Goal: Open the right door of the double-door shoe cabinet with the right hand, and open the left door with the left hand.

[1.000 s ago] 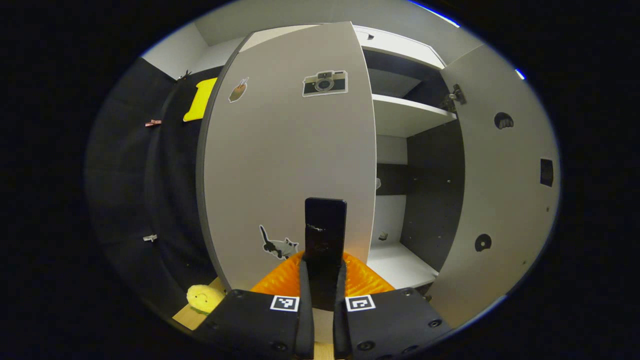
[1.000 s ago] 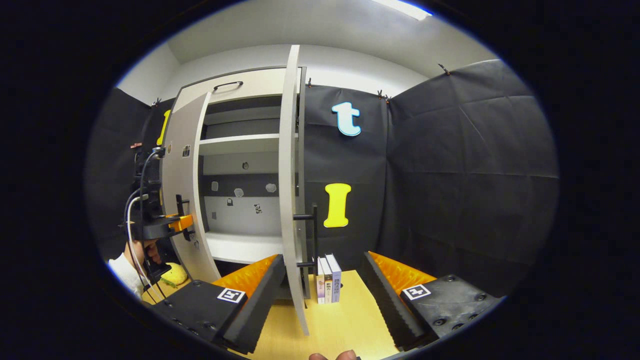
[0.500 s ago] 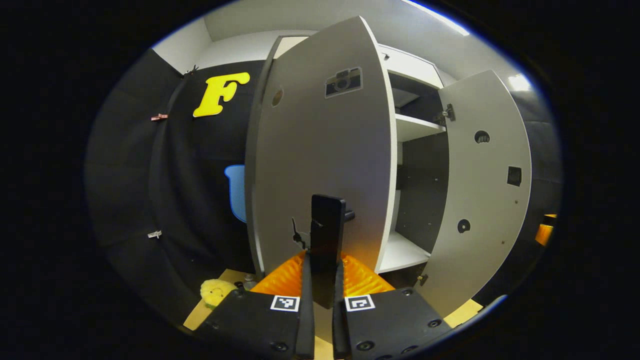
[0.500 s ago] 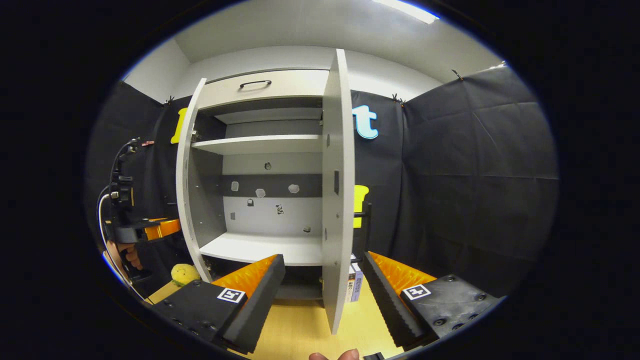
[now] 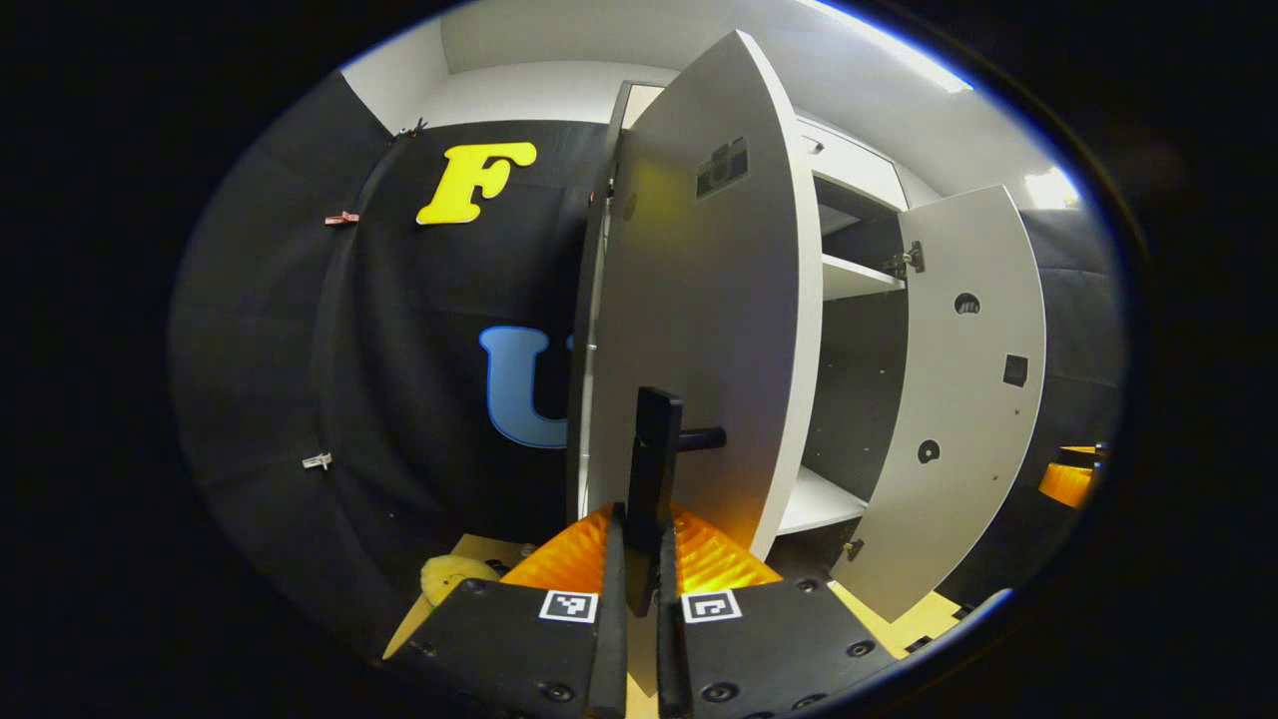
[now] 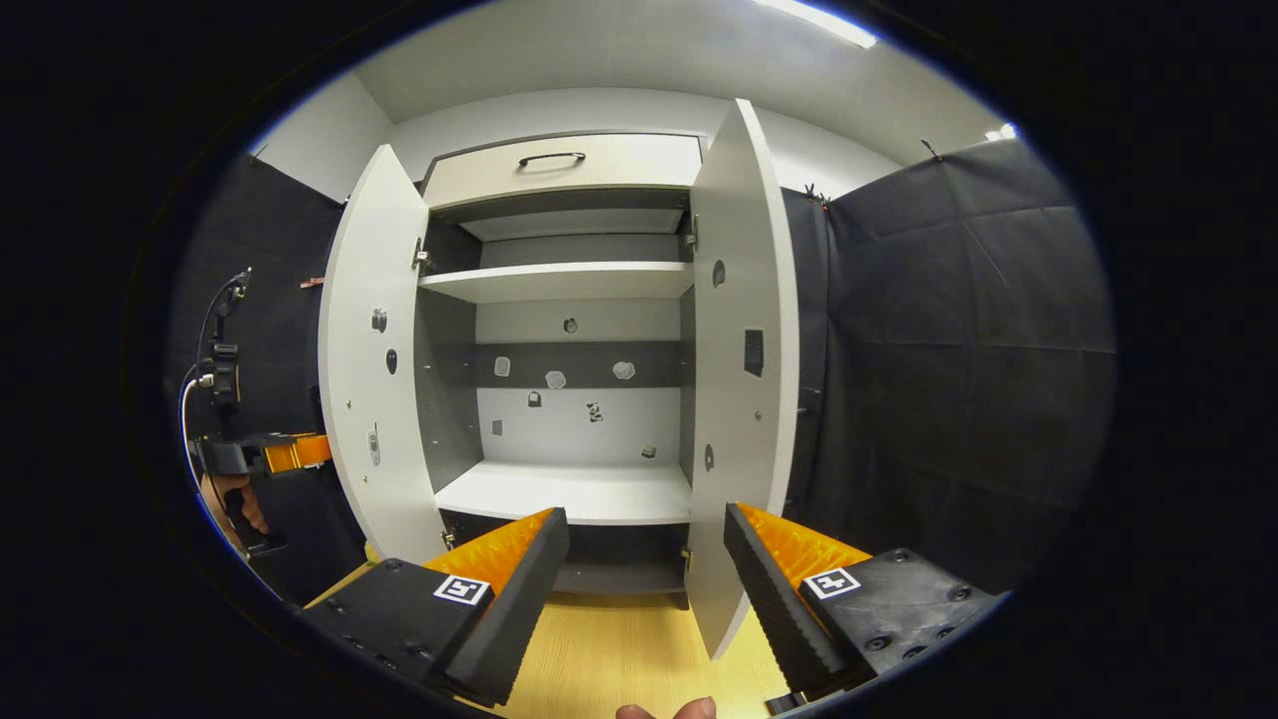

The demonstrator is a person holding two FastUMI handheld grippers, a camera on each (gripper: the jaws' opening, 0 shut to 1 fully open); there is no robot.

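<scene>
left hand-held gripper [image 5: 639,559]: clenched on the black bar handle [image 5: 654,469] of the left door, both orange-backed fingers pressed against the bar's sides.
left door [image 5: 709,340]: swung wide open; in the left gripper view its outer face shows, with the handle's round post sticking out toward the right. in the right gripper view its inner face [image 6: 374,340] stands at the cabinet's left side.
right hand-held gripper [image 6: 644,569]: released, jaws spread wide with nothing between them, held back from the cabinet above the tabletop [image 6: 619,654].
right door [image 6: 744,369]: open and apart from the right hand-held gripper; its inner face carries small dark round and square marks. in the left gripper view it stands out to the right [image 5: 963,389], hinge visible near its top.
shoe cabinet [image 6: 564,165]: white, standing on the tabletop; a drawer front with a dark handle across the top, an upper shelf [image 6: 554,282] and a lower shelf [image 6: 569,491] inside, small stickers on the back panel.
other gripper: in the right gripper view the left one [image 6: 265,454] shows far left beside the left door, with a hand [image 6: 235,499] under it and cables rising above.
yellow plush [image 5: 449,577]: on the tabletop near the cabinet's left foot, below the left door.
</scene>
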